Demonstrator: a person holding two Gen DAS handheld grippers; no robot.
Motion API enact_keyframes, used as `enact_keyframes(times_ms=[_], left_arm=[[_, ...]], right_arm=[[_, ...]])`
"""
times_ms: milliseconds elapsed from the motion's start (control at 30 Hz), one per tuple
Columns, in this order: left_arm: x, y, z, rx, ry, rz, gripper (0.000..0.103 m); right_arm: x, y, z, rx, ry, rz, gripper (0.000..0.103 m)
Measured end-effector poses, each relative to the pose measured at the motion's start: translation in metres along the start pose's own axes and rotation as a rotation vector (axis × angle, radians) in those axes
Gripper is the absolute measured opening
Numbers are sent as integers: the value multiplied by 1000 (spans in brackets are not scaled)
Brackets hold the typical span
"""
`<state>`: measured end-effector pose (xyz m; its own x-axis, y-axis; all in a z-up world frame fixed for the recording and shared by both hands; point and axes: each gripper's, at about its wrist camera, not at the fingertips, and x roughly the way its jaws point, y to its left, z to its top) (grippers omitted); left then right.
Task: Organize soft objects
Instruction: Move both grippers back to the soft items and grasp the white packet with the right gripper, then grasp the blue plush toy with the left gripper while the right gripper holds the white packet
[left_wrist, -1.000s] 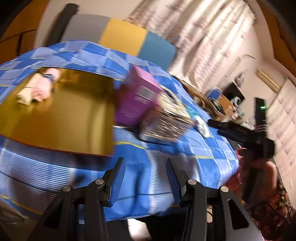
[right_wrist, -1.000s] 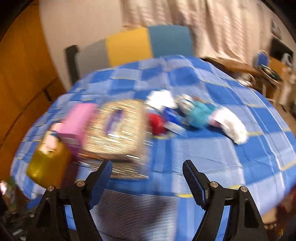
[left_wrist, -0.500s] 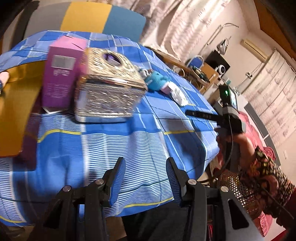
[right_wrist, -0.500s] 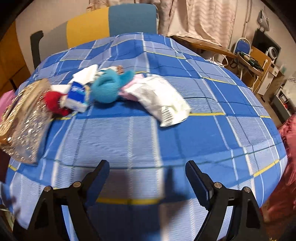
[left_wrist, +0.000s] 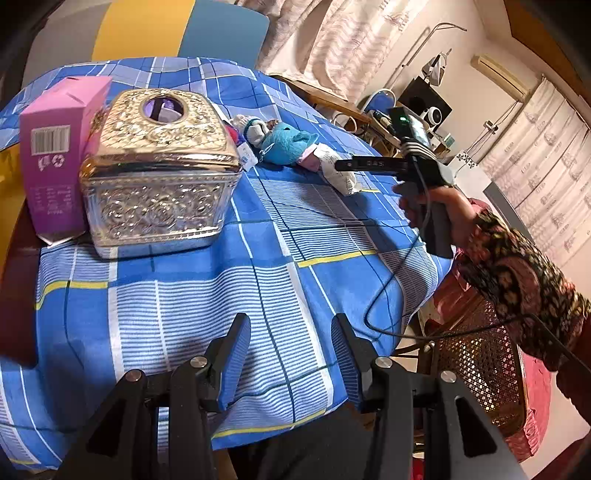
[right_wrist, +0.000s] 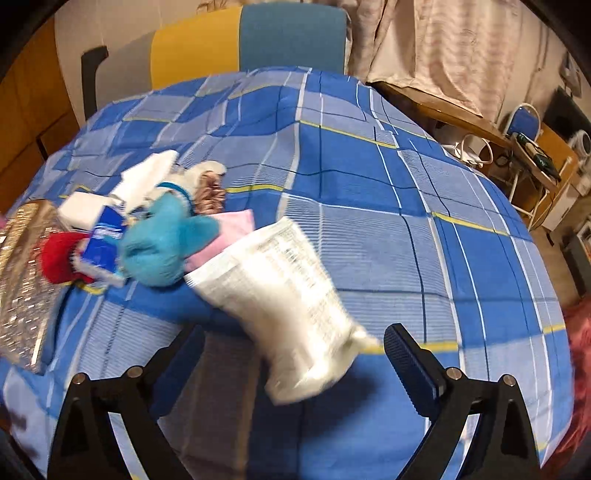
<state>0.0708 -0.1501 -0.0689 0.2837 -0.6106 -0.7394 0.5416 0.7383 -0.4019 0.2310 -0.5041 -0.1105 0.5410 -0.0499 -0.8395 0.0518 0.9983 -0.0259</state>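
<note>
A pile of soft things lies on the blue checked tablecloth (right_wrist: 369, 236): a teal plush toy (right_wrist: 162, 243), a pink cloth (right_wrist: 229, 232), a red fluffy piece (right_wrist: 61, 258), a blue-and-white tissue pack (right_wrist: 105, 240) and a white printed packet (right_wrist: 288, 295). My right gripper (right_wrist: 295, 343) hovers just over the packet's near end. Its jaws are opening wide and the pads stand apart from the packet. My left gripper (left_wrist: 290, 354) is open over bare cloth near the table's front edge, with nothing between its fingers. From there the teal toy (left_wrist: 284, 142) is far off.
An ornate silver-gold tissue box (left_wrist: 159, 166) and a pink carton (left_wrist: 55, 155) stand left of the pile. A person's hand (left_wrist: 424, 206) carries the right gripper from the table's right side. A yellow-and-blue chair back (right_wrist: 251, 40) rises behind the table. Furniture crowds the right.
Both views have swung right along the table. The yellow tray has left the left wrist view. The right gripper has come down close to the white packet, and its jaws have spread wider.
</note>
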Motion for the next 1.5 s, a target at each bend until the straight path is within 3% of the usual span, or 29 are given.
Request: enact_keyframes(times_ms=[200,267,333,567,733,833,900,1033,1267,1500], left_arm=[[10,-3,13,0,7,18,46],[13,-3,18,-3,9,13,46],[16,-5,22,0,9,17,46],[30,-26,43,27,11,-13,46],[46,-44,65,47,2,12,46],[60,-51,83,49,-1,31,46],[71,-55,96,47,0,40,46],[98,-58,120,42,12,114,54],[145,-54,172,-5,15,234,59],[209,-33,200,-48,114,312,59]], right_arm=[[32,-9,7,-47,61,38,97],[35,-12,7,-29,57,83,90],[36,-14,5,-3,52,123,76],[25,-12,-9,56,38,151,67],[2,-14,-30,137,61,170,63],[-10,-24,-51,256,104,152,62],[-15,-32,-65,325,109,205,62],[-25,-35,-78,337,83,164,62],[-24,-30,-79,312,93,142,62],[-22,-34,-80,331,98,171,62]])
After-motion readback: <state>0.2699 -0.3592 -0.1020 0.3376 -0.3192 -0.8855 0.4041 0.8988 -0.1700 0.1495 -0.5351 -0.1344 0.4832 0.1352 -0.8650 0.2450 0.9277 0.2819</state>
